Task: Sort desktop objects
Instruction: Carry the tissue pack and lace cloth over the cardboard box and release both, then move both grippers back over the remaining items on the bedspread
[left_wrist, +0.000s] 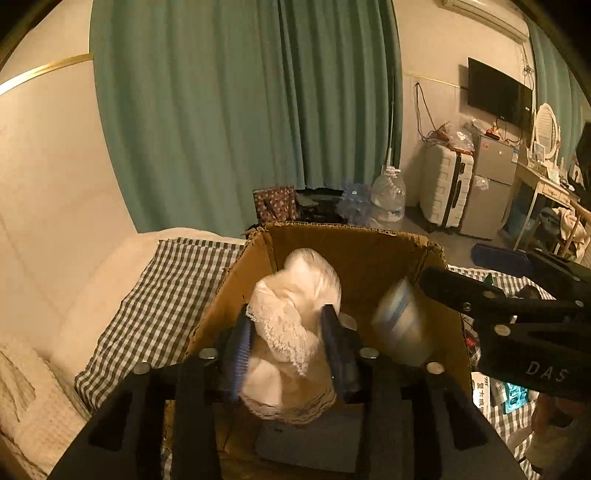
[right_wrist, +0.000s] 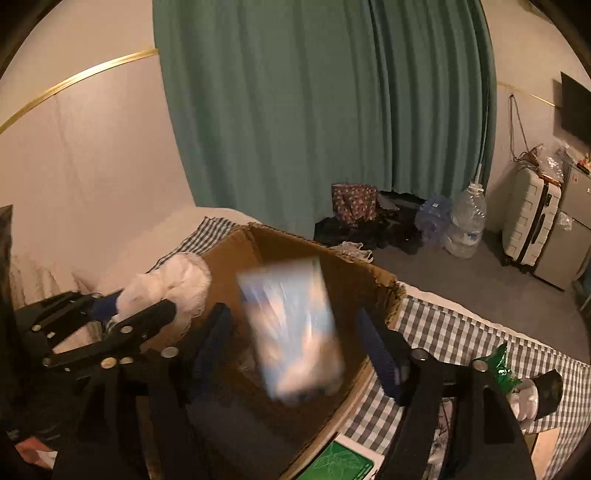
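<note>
An open cardboard box (left_wrist: 369, 251) stands on a checked cloth. My left gripper (left_wrist: 286, 332) is shut on a white lacy fabric bundle (left_wrist: 291, 314) and holds it over the box. In the right wrist view the box (right_wrist: 280, 247) lies ahead and my right gripper (right_wrist: 295, 325) is open above it. A blurred blue and white plastic packet (right_wrist: 295, 328) is in the air between its fingers, apart from both. The packet also shows in the left wrist view (left_wrist: 399, 321), inside the box at the right. The left gripper with the bundle (right_wrist: 166, 291) shows at the left.
The checked cloth (left_wrist: 155, 302) covers the surface around the box. A green packet (right_wrist: 502, 369) and a green-topped box (right_wrist: 340, 461) lie to the right. On the floor behind are a big water bottle (right_wrist: 469, 221), bags and a white suitcase (right_wrist: 532, 225).
</note>
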